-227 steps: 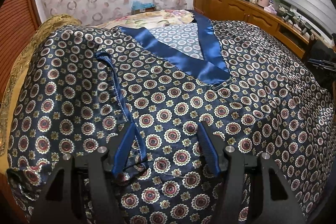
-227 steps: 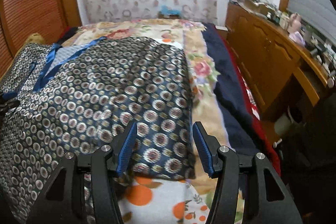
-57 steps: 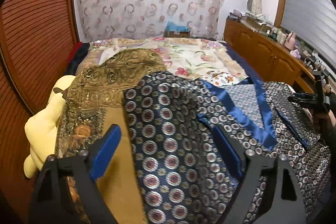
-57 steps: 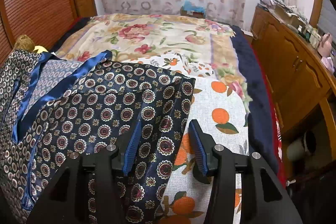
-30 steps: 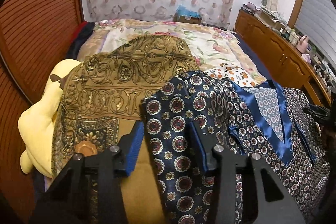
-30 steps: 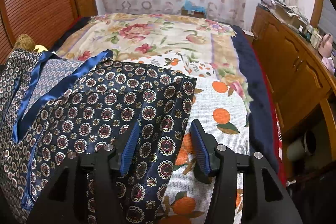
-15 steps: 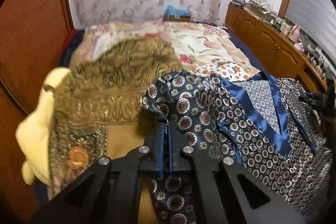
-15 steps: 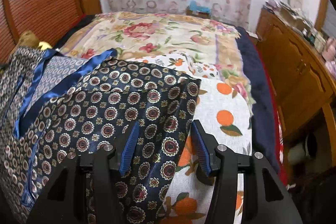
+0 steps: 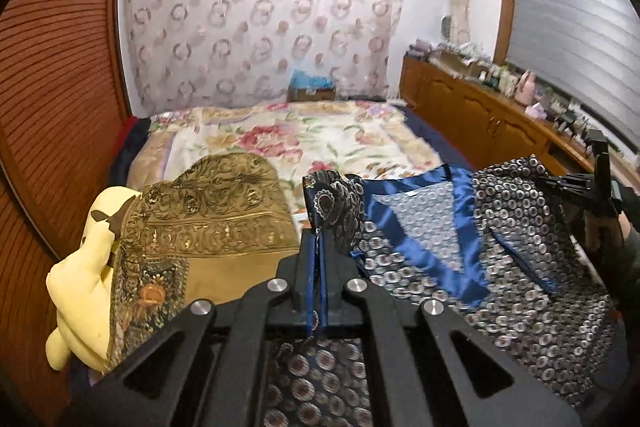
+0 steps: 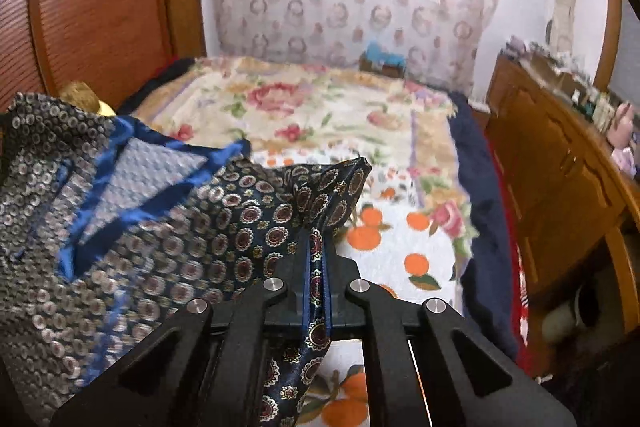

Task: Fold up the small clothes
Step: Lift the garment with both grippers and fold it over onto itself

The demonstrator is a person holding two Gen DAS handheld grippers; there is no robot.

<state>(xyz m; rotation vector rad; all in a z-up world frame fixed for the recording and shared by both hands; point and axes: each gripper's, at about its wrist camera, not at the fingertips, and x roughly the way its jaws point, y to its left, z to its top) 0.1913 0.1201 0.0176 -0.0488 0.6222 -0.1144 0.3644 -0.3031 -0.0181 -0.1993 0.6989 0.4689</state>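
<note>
One bed (image 9: pixel 280 131) fills the room, spread with a floral quilt (image 10: pixel 320 107); across its near end lies one navy satin top (image 9: pixel 500 267), medallion-printed, with a bright blue V collar (image 9: pixel 416 227), both shoulder corners lifted off the covers; the cloth looks thin, limp and slick, so it will likely sag between the holds and may slide out of a shallow pinch; the two shoulder corners seem the sensible places to hold, with a deep bite of fabric; one gold paisley cloth (image 9: pixel 208 211) lies just beside the top, draped over one yellow plush toy (image 9: pixel 80 287); the left gripper (image 9: pixel 318 255) is clamped on one shoulder corner, the right gripper (image 10: pixel 316 255) on the other, each with fabric bunched between closed pads.
</note>
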